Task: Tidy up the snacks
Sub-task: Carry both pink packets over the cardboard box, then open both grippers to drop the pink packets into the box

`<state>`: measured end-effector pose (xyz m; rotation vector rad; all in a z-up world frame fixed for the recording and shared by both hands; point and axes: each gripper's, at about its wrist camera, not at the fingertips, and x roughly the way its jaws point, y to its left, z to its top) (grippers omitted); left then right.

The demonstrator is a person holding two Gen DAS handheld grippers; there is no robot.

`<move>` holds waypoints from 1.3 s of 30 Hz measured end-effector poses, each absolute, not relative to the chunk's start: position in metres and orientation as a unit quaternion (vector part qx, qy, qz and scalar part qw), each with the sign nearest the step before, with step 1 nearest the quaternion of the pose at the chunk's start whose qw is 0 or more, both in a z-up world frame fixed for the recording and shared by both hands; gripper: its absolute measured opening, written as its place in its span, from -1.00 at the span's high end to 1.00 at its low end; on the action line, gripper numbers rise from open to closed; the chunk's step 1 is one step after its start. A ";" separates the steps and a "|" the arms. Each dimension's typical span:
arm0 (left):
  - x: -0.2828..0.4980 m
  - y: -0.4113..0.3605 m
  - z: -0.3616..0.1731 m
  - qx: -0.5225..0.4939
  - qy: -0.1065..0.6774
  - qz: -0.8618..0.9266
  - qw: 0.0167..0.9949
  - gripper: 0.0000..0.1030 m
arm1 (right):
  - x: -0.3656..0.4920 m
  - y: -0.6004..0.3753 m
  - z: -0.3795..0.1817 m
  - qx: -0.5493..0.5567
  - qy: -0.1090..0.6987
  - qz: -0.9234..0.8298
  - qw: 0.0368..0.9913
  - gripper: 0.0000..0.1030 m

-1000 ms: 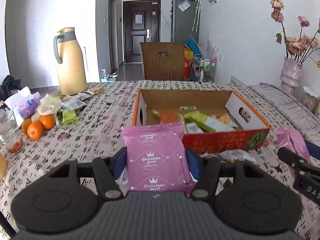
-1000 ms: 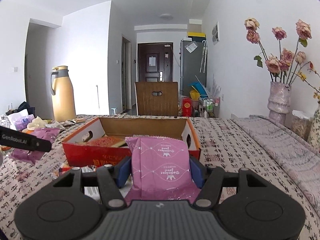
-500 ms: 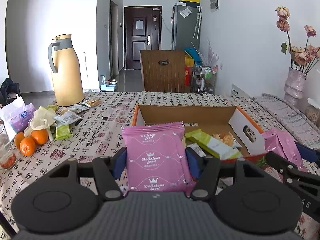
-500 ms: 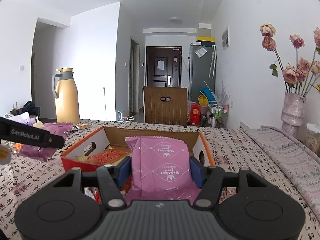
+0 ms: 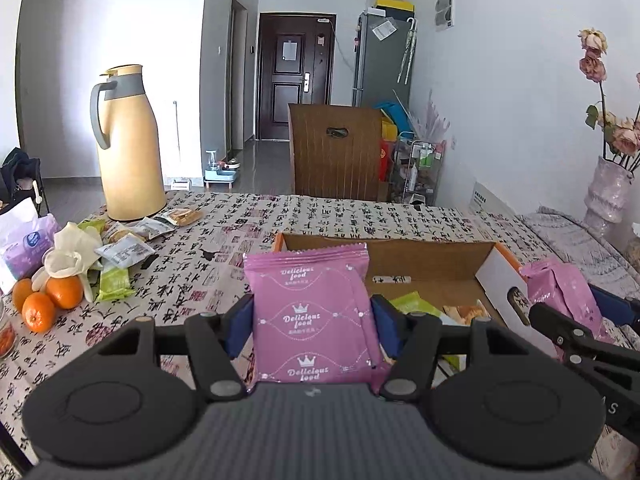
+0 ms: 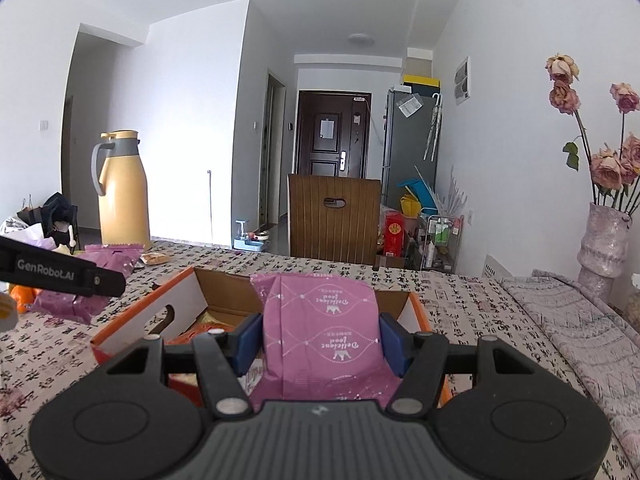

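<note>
My left gripper (image 5: pixel 310 326) is shut on a pink "Delicious food" snack packet (image 5: pixel 310 312), held upright just in front of the near-left part of an open orange cardboard box (image 5: pixel 492 264). Inside the box lie a green packet (image 5: pixel 416 306) and a few other snacks. My right gripper (image 6: pixel 320 342) is shut on a second pink packet (image 6: pixel 324 328), over the box's near edge (image 6: pixel 132 324). Each gripper shows at the side of the other view, the right one (image 5: pixel 568 320) and the left one (image 6: pixel 80 280), both with their pink packets.
A yellow thermos jug (image 5: pixel 126 144) stands at the table's far left. Near it lie loose snack packets (image 5: pixel 124 250), a white glove (image 5: pixel 72 252), oranges (image 5: pixel 52 300) and a purple tissue pack (image 5: pixel 24 240). A vase of dried roses (image 6: pixel 604 240) stands far right, a wooden chair (image 5: pixel 336 156) behind the table.
Both grippers have moved forward toward the box with their pink packets still held. The box's front wall has dropped below the grippers in both views.
</note>
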<state>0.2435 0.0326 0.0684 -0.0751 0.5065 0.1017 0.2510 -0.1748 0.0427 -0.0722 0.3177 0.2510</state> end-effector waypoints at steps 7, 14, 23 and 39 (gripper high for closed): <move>0.275 0.030 0.064 -0.037 0.257 0.052 0.964 -0.22 | 0.284 -0.171 0.043 -0.033 0.158 0.133 0.978 -0.19; 0.301 0.030 0.055 -0.041 0.259 0.057 0.963 -0.22 | 0.316 -0.168 0.033 -0.021 0.171 0.133 0.976 -0.19; 0.322 0.038 0.028 -0.050 0.288 0.056 0.955 -0.22 | 0.331 -0.166 0.010 -0.013 0.196 0.137 0.971 -0.19; 0.309 0.036 0.032 -0.051 0.252 0.054 0.965 -0.88 | 0.326 -0.170 0.008 -0.002 0.198 0.137 0.971 -0.65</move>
